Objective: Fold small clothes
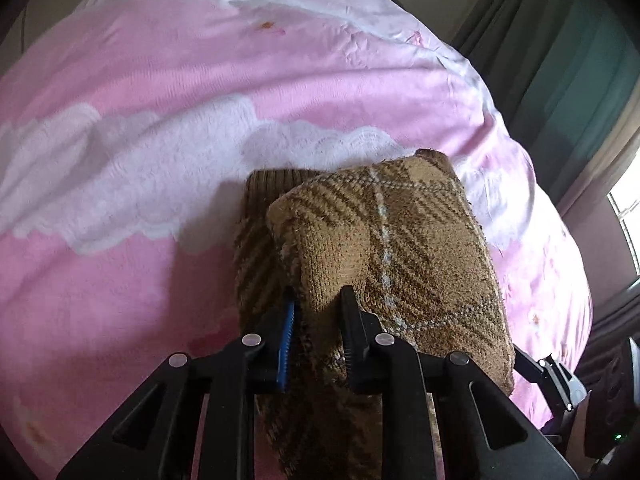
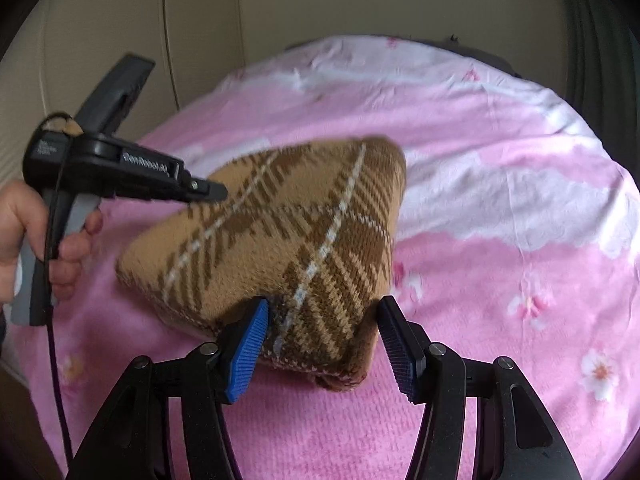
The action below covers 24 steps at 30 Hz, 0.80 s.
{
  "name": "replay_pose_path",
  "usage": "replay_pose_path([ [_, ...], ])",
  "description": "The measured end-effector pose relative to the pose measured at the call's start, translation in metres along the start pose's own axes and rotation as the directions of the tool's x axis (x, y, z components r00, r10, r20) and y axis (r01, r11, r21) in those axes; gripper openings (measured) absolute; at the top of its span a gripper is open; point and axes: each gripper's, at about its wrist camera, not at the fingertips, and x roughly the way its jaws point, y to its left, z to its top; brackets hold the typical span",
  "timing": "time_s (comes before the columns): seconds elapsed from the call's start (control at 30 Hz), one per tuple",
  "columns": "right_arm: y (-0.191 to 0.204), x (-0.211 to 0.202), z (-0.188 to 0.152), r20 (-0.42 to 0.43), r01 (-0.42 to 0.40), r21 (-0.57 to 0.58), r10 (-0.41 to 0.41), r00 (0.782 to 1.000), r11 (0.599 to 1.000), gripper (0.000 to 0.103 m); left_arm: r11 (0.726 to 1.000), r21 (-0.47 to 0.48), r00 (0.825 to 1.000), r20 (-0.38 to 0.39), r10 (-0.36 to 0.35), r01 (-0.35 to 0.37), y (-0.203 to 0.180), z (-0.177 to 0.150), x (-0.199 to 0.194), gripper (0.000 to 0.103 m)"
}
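A brown plaid knitted garment [image 1: 392, 248] lies folded over on a pink bed cover [image 1: 120, 80]. My left gripper [image 1: 318, 300] is shut on a fold of the garment and lifts its near edge. In the right wrist view the same garment [image 2: 288, 240] is raised on its left side, where the left gripper [image 2: 208, 192] holds it. My right gripper [image 2: 324, 312] is open, its blue-padded fingers [image 2: 248, 340] standing either side of the garment's near corner without pinching it.
The pink cover [image 2: 500, 200] with white cloud and flower patterns spans the bed. A beige wall [image 2: 120, 20] is behind it. Dark green curtains [image 1: 560, 60] and a window [image 1: 628, 216] are at the right of the left wrist view.
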Motion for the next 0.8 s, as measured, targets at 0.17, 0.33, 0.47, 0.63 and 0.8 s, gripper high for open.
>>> replay_pose_path([
  [0.17, -0.002, 0.007, -0.007, -0.015, 0.014, -0.002, -0.014, 1.000, 1.000, 0.057, 1.000, 0.025, 1.000, 0.021, 0.016, -0.017, -0.009, -0.001, -0.002, 0.024],
  [0.33, -0.007, -0.005, 0.001, -0.010, -0.013, 0.044, 0.013, 1.000, 0.999, 0.057, 0.991, 0.094, 0.992, 0.089, 0.085, -0.093, -0.039, -0.005, -0.035, 0.037],
  [0.47, -0.015, -0.024, 0.010, 0.053, -0.036, 0.082, 0.032, 0.998, 0.996, 0.059, 0.985, 0.133, 0.987, 0.129, 0.091, -0.109, -0.065, -0.025, -0.063, 0.044],
  [0.63, -0.015, -0.026, 0.020, 0.066, -0.043, 0.057, 0.040, 0.997, 0.997, 0.059, 0.972, 0.147, 0.982, 0.073, 0.176, -0.185, -0.076, -0.049, -0.051, 0.045],
  [0.8, -0.005, -0.010, 0.023, 0.025, -0.015, 0.011, 0.015, 1.000, 1.000, 0.059, 0.977, 0.045, 0.977, 0.040, 0.208, -0.210, -0.050, -0.069, -0.032, 0.053],
])
